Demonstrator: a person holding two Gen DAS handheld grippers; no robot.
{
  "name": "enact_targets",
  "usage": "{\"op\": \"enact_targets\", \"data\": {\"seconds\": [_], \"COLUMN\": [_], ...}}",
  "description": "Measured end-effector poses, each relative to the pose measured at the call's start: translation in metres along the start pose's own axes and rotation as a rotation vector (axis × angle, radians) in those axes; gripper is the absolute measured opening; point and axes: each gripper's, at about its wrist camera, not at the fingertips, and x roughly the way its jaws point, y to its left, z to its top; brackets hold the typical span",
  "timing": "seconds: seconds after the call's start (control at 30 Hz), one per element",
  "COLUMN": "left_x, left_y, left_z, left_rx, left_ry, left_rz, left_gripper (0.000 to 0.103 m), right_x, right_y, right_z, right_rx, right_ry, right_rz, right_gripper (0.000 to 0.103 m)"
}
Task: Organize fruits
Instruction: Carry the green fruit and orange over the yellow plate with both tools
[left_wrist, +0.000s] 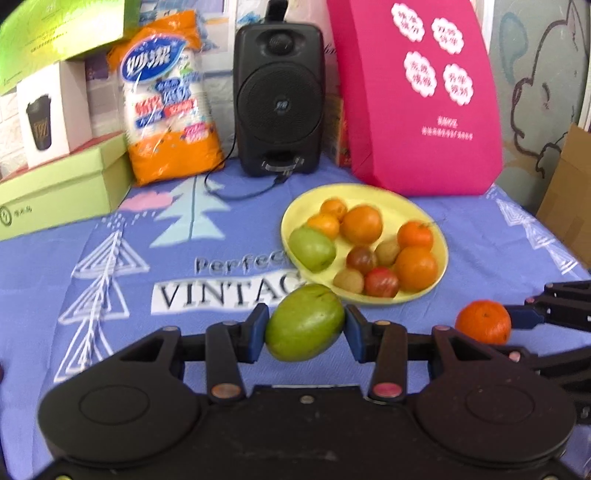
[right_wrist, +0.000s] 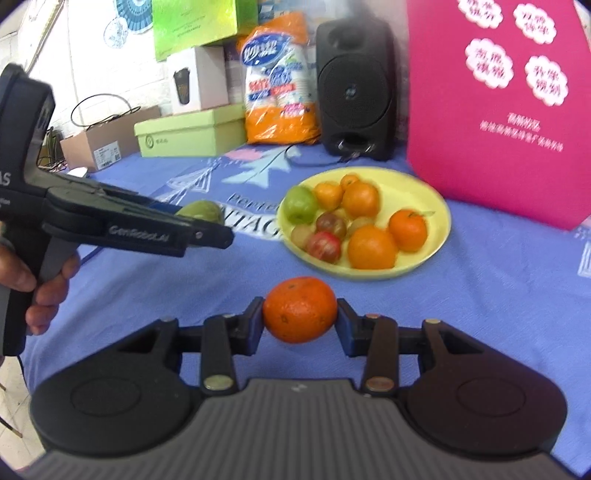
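Left gripper (left_wrist: 305, 334) clamped green mango (left_wrist: 305, 323); right gripper (right_wrist: 300, 320) clamped orange (right_wrist: 300, 310). Risk: crowded yellow plate (right_wrist: 432, 199), probably roll-off on release.
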Motion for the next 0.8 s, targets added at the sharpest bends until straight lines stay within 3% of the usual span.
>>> {"op": "enact_targets", "data": {"seconds": [0.27, 0.43, 0.6, 0.8], "left_x": [0.017, 0.050, 0.089, 0.124], "left_y": [-0.011, -0.015, -0.018, -0.021], "left_z": [0.050, 0.077, 0.095, 0.120], "left_rx": [0.043, 0.040, 0.035, 0.030], "left_ry": [-0.053, -0.039, -0.014, 0.000], "left_rz": [-0.052, -0.064, -0.060, -0.068], "left_gripper": [0.043, 0.043, 0.043, 0.042], "right_x": [-0.005, 0.013, 0.048, 0.083], "right_y": [-0.030, -0.050, -0.068, -0.074], "right_z": [0.034, 0.060, 0.087, 0.090], "right_rx": [-0.016, -0.022, -0.044, -0.088], "right_ry": [-0.074, -0.084, -0.052, 0.019], "right_rz": [-0.060, -0.068, -0.074, -0.055], "right_gripper": [0.039, 0.039, 0.039, 0.039]}}
